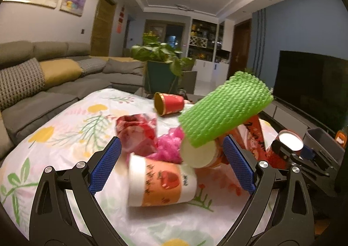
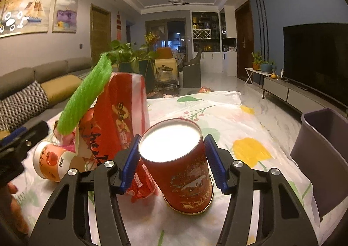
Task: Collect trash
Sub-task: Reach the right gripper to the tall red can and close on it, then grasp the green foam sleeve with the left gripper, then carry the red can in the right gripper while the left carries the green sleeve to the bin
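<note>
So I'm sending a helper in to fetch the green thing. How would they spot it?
On the flowered tablecloth, find the heap of red wrappers and paper cups. The green foam net sleeve leans on top of that heap, above a tipped orange-and-white cup. It is the only green, mesh-textured piece there.

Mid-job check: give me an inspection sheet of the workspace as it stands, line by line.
Surface: table under a floral cloth.
Job's things: red can standing on the cloth with its white end up; paper cup on its side; green foam net atop the pile; tall red bag; pink plastic; second red can on its side, farther back; grey bin beside the table.
Clutter: nothing seen.
Grippers: left gripper open around the paper cup; right gripper has pads at both sides of the red can, contact unclear.
Cables: nothing seen.
Surroundings: sofa, potted plant, television.
</note>
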Motion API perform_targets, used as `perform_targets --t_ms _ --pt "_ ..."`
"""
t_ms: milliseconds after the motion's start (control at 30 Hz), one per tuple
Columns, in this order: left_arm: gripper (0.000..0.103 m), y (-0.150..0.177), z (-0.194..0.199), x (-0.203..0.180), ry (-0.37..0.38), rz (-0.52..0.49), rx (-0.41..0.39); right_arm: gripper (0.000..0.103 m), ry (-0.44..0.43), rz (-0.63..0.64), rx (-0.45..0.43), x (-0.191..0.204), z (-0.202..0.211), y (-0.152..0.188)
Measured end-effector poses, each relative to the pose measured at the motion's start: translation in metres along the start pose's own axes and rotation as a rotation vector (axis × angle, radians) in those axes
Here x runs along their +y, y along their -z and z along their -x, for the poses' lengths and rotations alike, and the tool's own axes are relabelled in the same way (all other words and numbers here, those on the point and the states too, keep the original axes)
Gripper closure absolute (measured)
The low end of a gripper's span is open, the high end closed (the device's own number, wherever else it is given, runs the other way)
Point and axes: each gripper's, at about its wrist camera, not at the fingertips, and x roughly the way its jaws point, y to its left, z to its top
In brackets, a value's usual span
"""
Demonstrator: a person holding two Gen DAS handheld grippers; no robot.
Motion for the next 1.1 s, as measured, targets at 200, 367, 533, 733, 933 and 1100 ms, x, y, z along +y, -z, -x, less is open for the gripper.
perform_targets --t_ms 200,367,533,733,933,1100 --pt "0.01 -0.011 -0.022 -0.013 0.068 -0.032 0.01 0.045 -0.007 -0.023 -0.021 -0.01 0.01 -0.003" --pt "0.02 -0.015 -0.035 -0.028 0.121 -0.115 0.023 0.045 -0.012 -0.025 -0.03 -0.014 0.014 -0.003" --pt "0.063 -0.014 -0.046 -0.03 0.183 -0.118 0.073 0.045 -0.018 -0.03 -0.032 -0.015 0.016 0.0" --pt "0.095 -0.014 -0.05 -0.021 0.224 -0.069 0.094 0.045 -0.021 -0.03 -0.033 -0.015 0.017 0.001" --pt "0.097 -0.016 -0.04 -0.014 0.226 -0.016 0.071 0.045 -0.02 -0.028 -0.045 -0.017 0.022 0.0" --pt "0.098 -0.018 -0.022 -0.007 0.197 0.009 0.04 0.046 -0.015 -0.03 -0.055 -0.022 0.027 -0.001"
